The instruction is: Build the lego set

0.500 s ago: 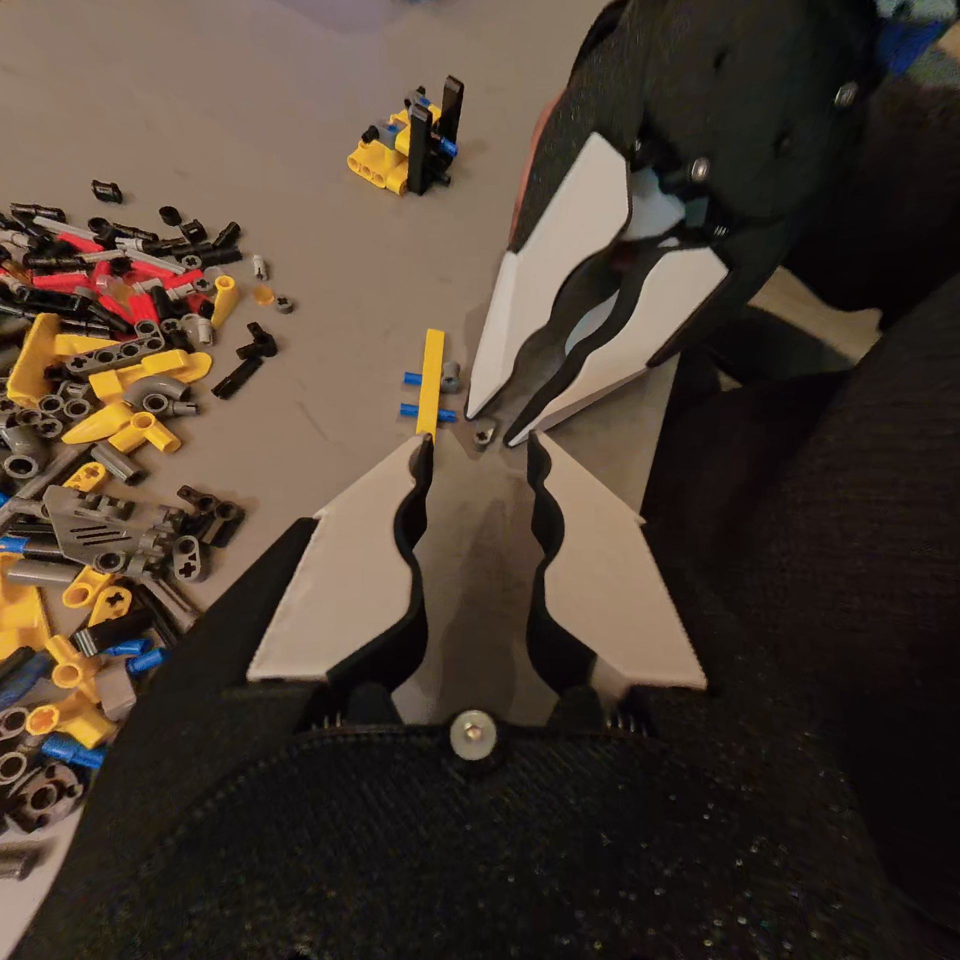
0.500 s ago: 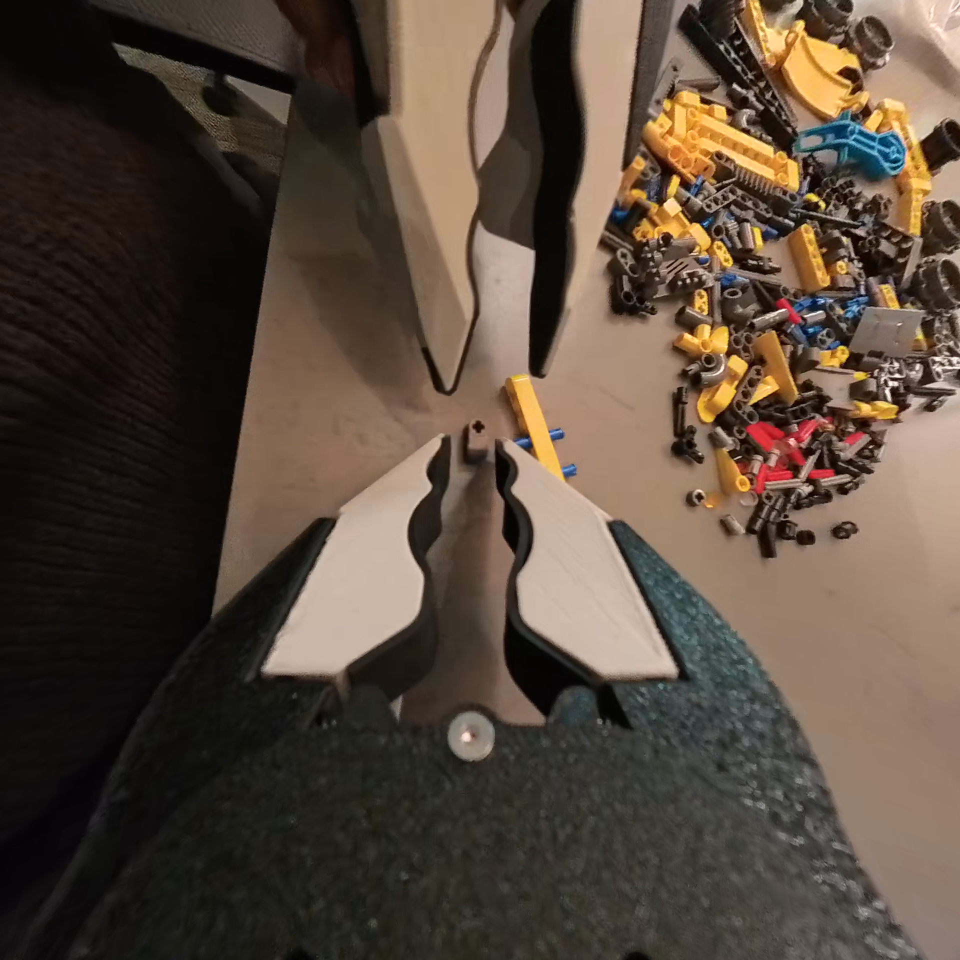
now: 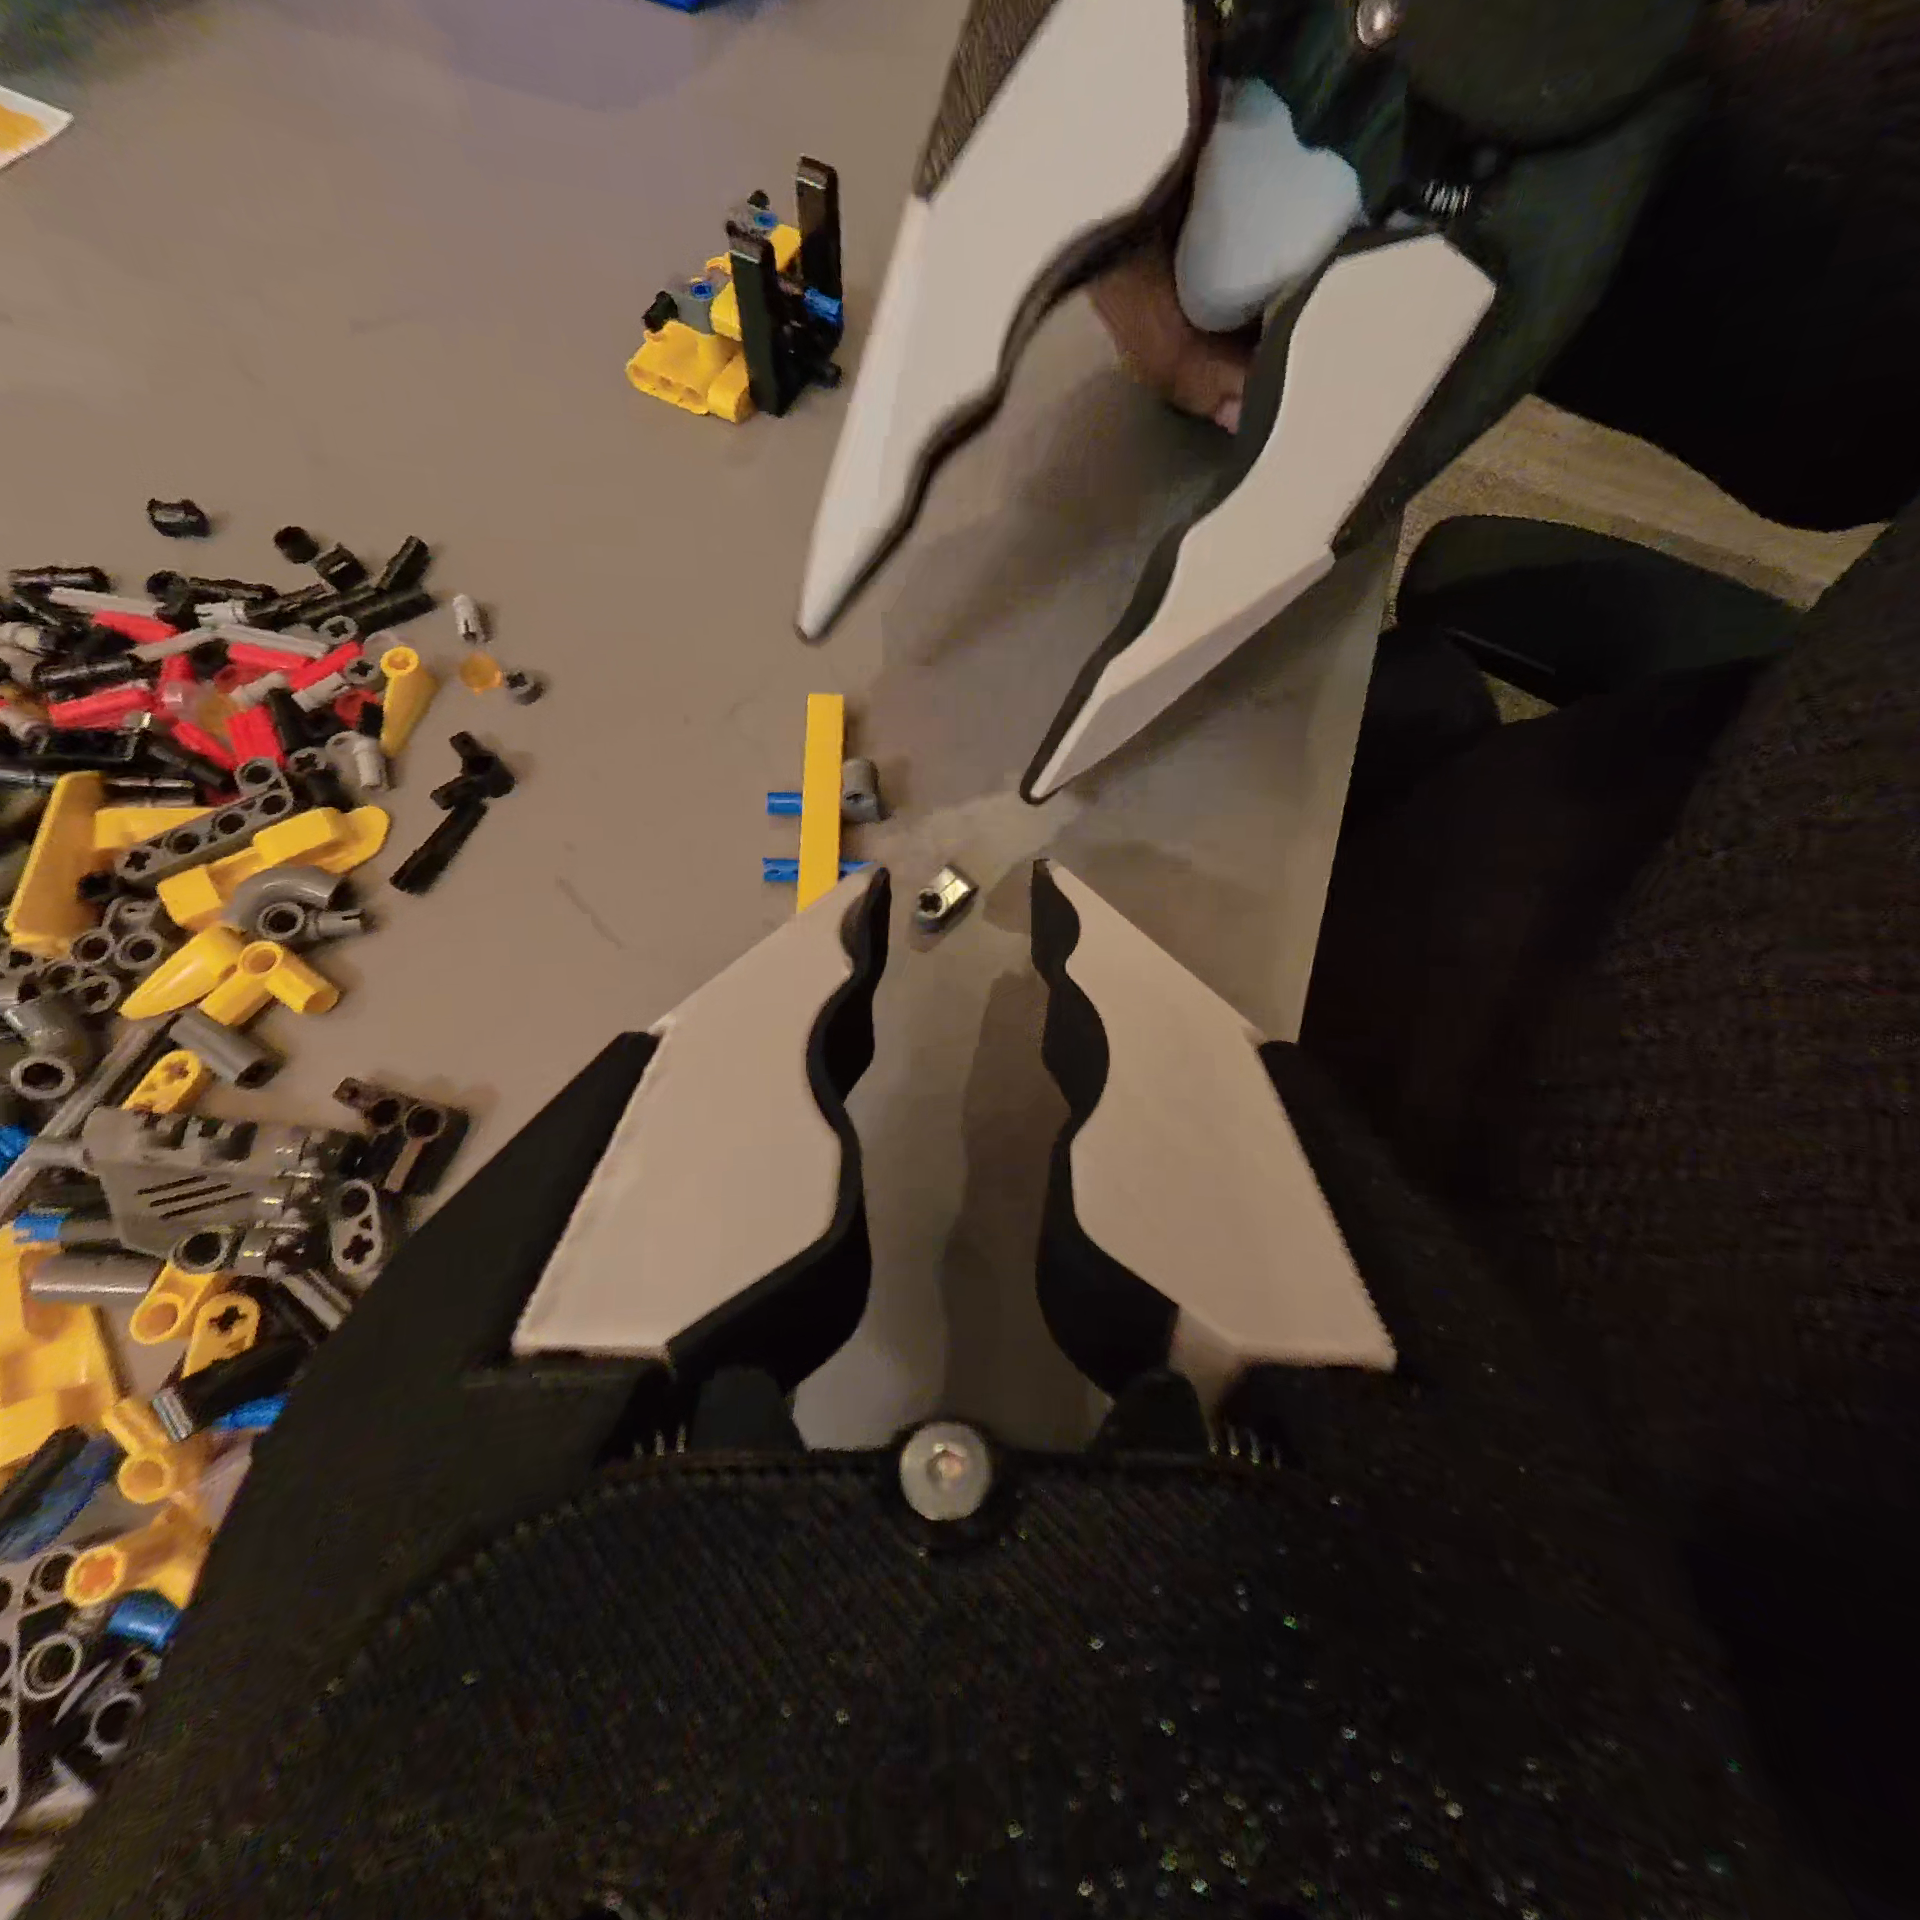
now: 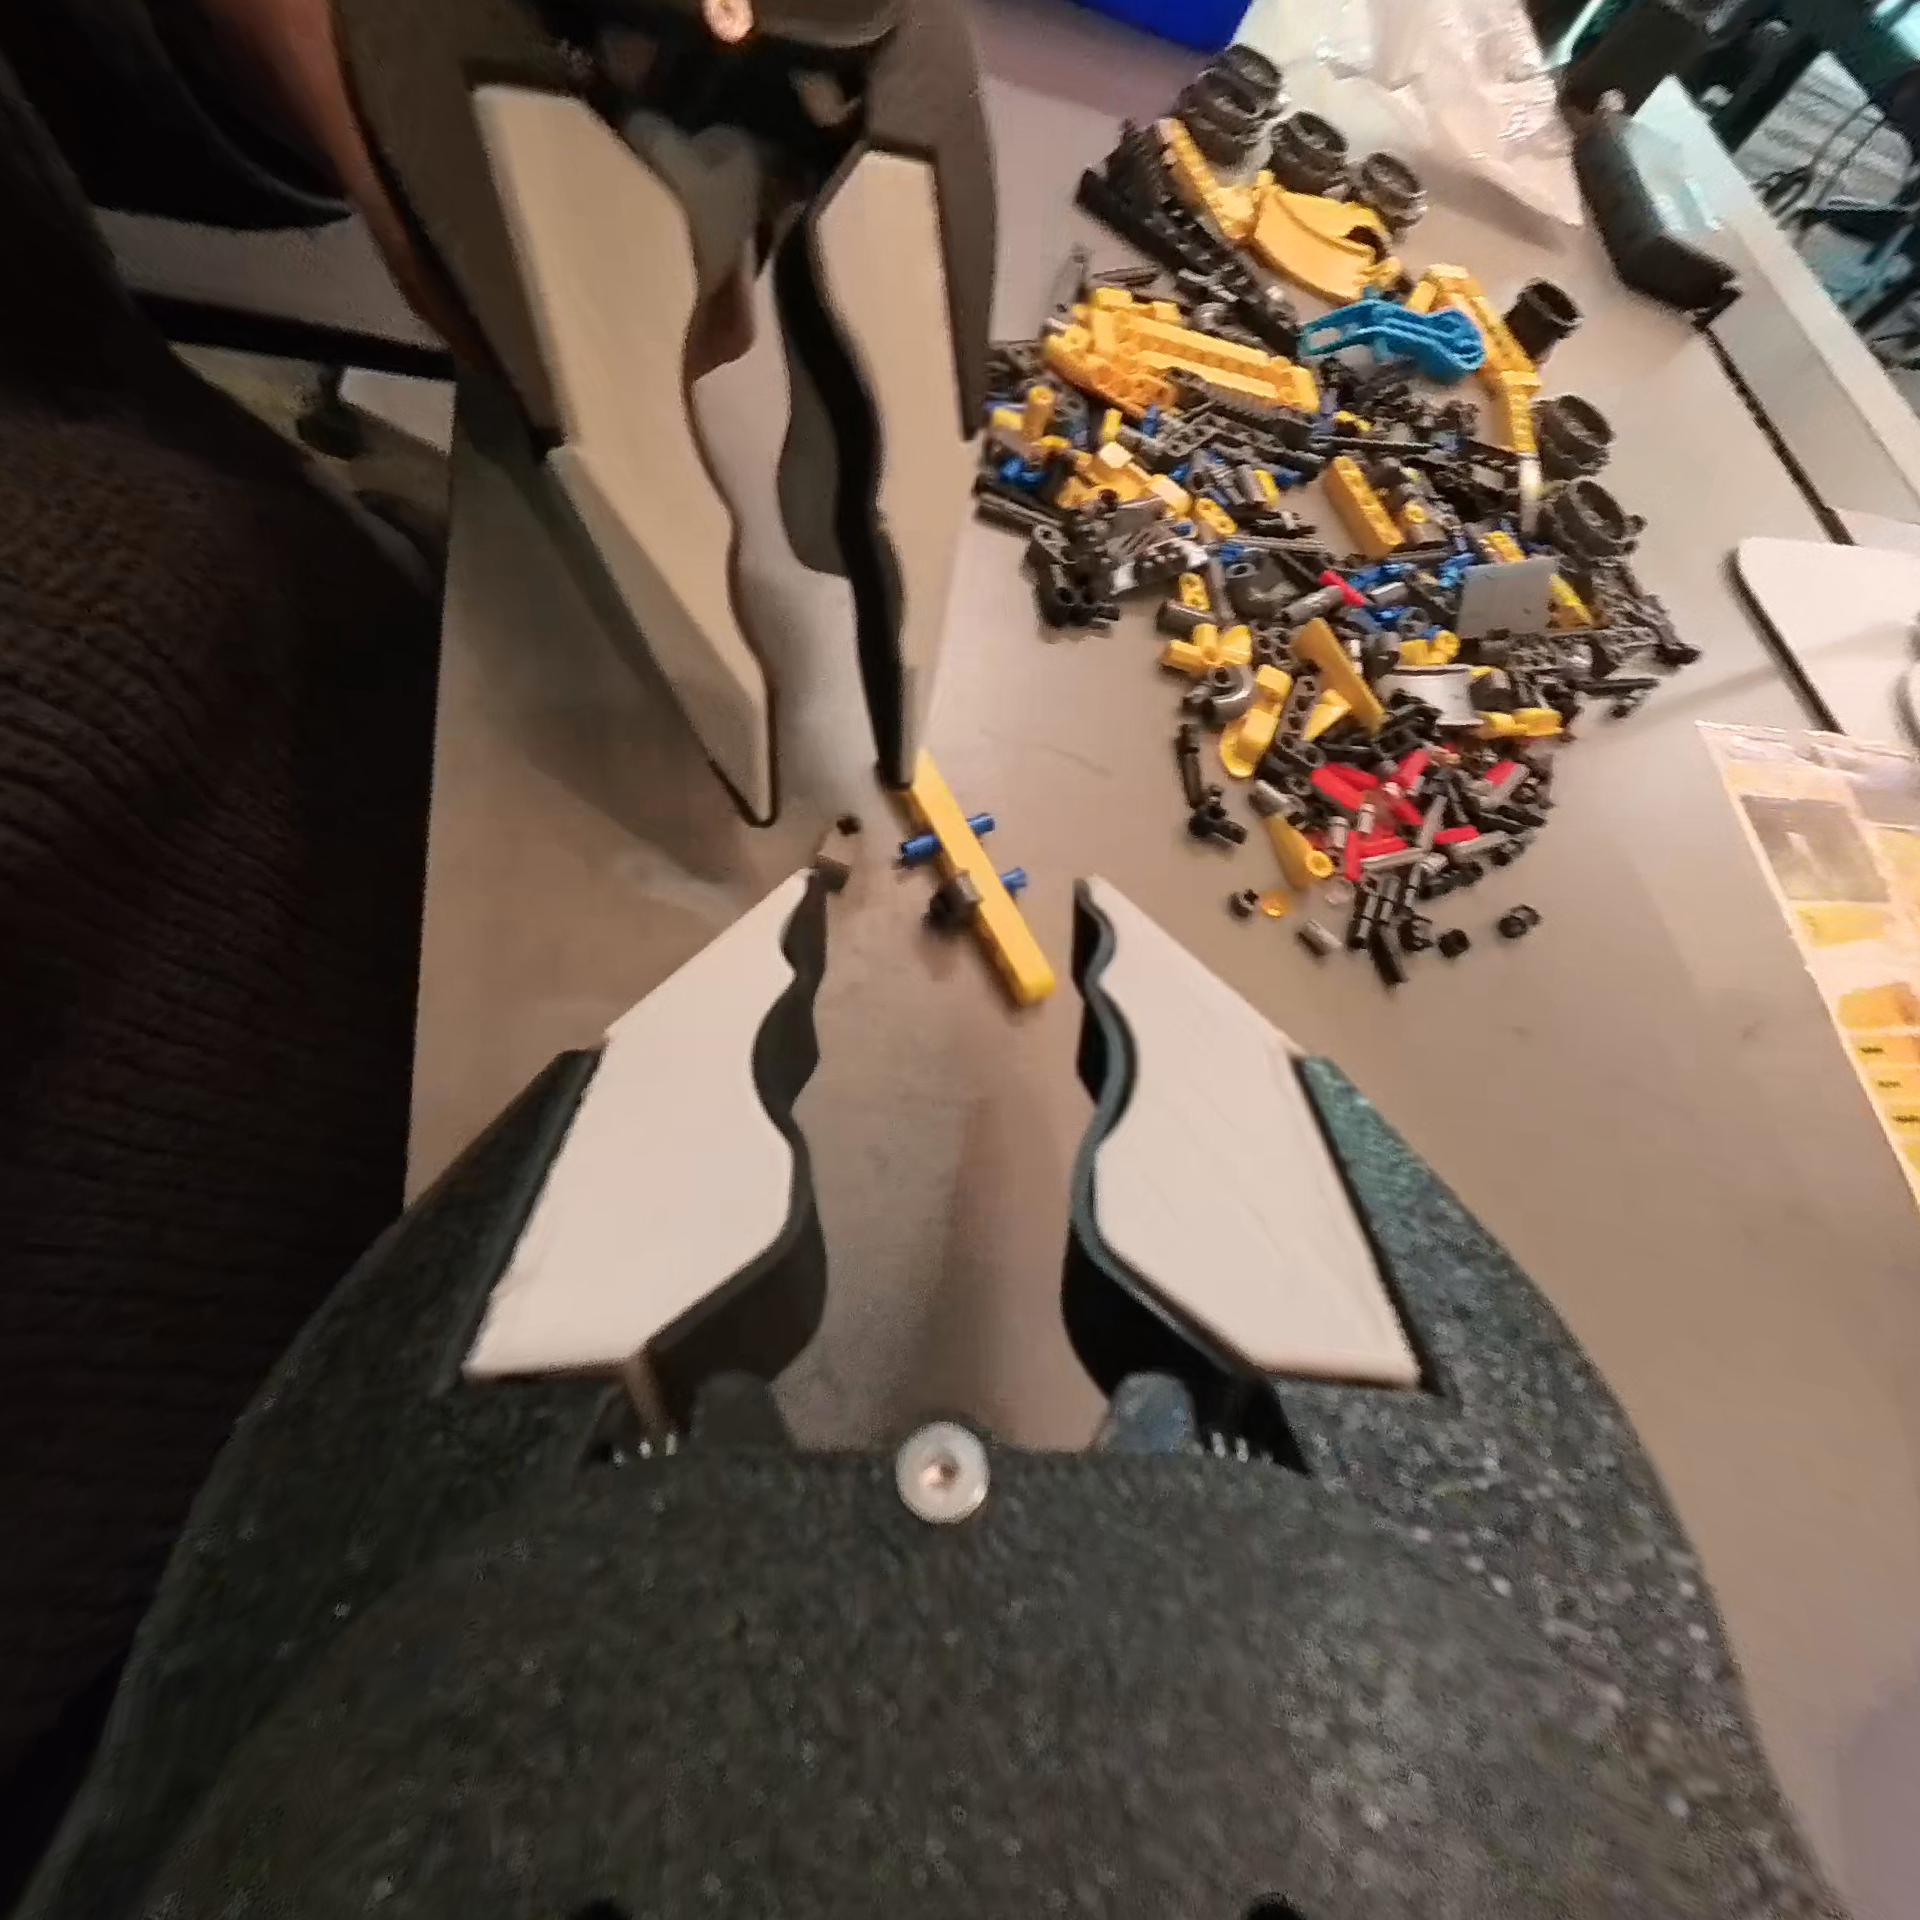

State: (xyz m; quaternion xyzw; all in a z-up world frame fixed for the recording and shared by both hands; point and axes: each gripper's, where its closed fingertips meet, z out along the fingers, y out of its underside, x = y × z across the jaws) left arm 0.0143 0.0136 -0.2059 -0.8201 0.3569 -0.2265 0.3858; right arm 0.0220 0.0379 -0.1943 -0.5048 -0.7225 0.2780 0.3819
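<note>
On the grey tabletop (image 3: 416, 312), beside the heap of loose plastic building pieces (image 4: 1382, 582), the left gripper (image 3: 961, 883) and the right gripper (image 4: 951, 894), now spread wider than earlier, are both seen gaping and empty, while the slim yellow beam (image 3: 821, 795), lengthwise ahead, and the small grey connector (image 3: 943, 896) are lying nearest the left.

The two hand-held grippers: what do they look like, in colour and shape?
Both look alike. The left hand-held gripper and the right hand-held gripper each have a rough black textured body, a silver screw at the centre, and two pale grey pointed fingers with wavy black inner edges.
</note>
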